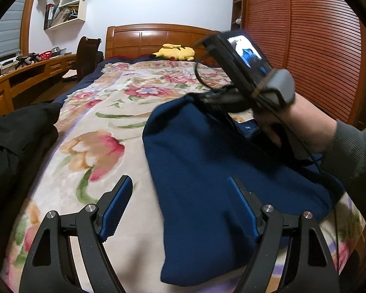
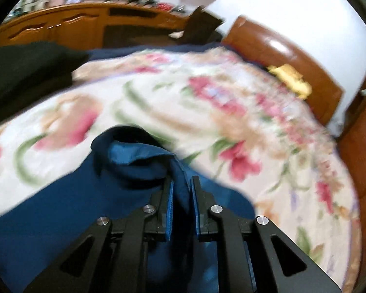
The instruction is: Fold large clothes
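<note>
Folding barely begun: our right gripper (image 2: 182, 190) fingers clamped on blue garment (image 1: 207, 171) collar edge, bunched on bed (image 1: 105, 131) near right; left gripper (image 1: 183, 195) fingers apart, empty; most folds left.

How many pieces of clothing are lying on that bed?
2. A blue garment lies near the foot of the flowered blanket, its edge pinched by the right tool. A black garment is heaped at the bed's left edge. More may be hidden.
</note>
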`<state>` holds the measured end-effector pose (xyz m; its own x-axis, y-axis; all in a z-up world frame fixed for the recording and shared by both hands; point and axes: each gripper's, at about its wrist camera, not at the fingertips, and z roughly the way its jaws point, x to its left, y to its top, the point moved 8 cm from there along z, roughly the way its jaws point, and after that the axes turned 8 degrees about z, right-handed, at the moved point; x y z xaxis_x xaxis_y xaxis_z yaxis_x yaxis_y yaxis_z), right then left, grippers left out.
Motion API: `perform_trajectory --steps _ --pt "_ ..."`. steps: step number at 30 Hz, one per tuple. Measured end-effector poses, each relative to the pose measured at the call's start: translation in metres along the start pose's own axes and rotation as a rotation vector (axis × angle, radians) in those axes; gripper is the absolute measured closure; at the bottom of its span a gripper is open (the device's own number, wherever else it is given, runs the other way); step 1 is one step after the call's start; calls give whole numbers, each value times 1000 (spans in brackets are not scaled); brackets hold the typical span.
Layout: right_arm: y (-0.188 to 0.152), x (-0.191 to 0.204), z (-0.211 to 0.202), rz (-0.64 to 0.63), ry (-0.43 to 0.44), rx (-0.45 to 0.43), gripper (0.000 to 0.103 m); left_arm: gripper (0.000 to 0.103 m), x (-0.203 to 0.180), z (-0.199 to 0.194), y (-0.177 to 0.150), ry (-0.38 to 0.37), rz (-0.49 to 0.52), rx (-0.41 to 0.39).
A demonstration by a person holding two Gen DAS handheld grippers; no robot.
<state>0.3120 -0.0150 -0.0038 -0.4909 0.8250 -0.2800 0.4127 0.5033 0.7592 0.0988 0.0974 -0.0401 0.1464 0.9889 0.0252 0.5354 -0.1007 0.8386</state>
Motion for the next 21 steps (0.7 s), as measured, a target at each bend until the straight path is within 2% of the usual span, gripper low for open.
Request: perform_trajectory --steps 2,3,4,7,11,15,21 --pt "1 -4 2 60 12 9 62 23 -3 0 2 -9 -3 -7" --pt "1 -7 -1 87 17 3 45 23 -6 0 4 -15 -3 -12" --pt "0 -11 -6 98 8 -13 38 23 -8 0 6 -20 -3 -16" --pt "-4 -19 -31 124 43 -18 35 23 -18 0 10 -38 4 -24" --pt "-28 -37 -79 140 62 -23 35 23 -32 -1 14 -48 18 -32" --pt "-76 -66 -133 137 36 -10 35 23 -55 -4 20 -51 62 -55" --pt "-159 -104 -174 171 -53 79 35 23 -87 3 27 -85 89 -66"
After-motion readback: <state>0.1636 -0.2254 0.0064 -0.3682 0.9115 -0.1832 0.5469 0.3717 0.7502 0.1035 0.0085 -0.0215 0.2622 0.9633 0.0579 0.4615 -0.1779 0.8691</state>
